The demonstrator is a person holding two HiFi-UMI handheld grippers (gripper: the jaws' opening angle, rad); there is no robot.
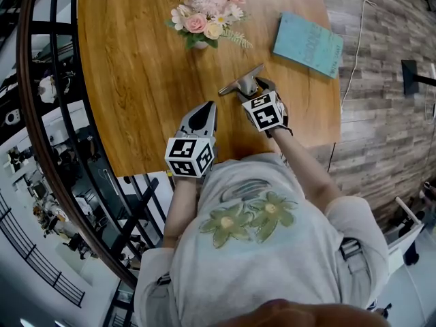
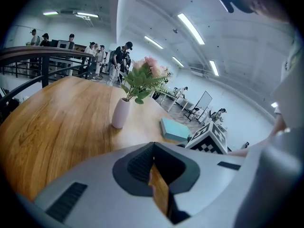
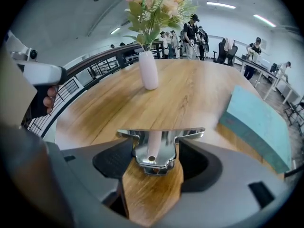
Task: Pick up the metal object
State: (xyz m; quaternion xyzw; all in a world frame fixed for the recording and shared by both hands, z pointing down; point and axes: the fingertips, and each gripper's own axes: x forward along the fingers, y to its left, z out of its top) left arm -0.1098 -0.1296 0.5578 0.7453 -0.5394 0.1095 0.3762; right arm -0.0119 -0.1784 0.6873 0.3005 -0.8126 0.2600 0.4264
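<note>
The metal object is a shiny chrome T-shaped piece on the round wooden table, near its front right. My right gripper is shut on it. In the right gripper view the chrome piece sits between the two dark pads, touching both, with its flat bar across the jaw tips. I cannot tell whether it rests on the wood or is raised. My left gripper is to its left near the table's front edge, shut and holding nothing.
A white vase of pink flowers stands at the table's far middle. A teal book lies at the right, close to the edge. A black curved railing runs along the table's left. People stand far behind.
</note>
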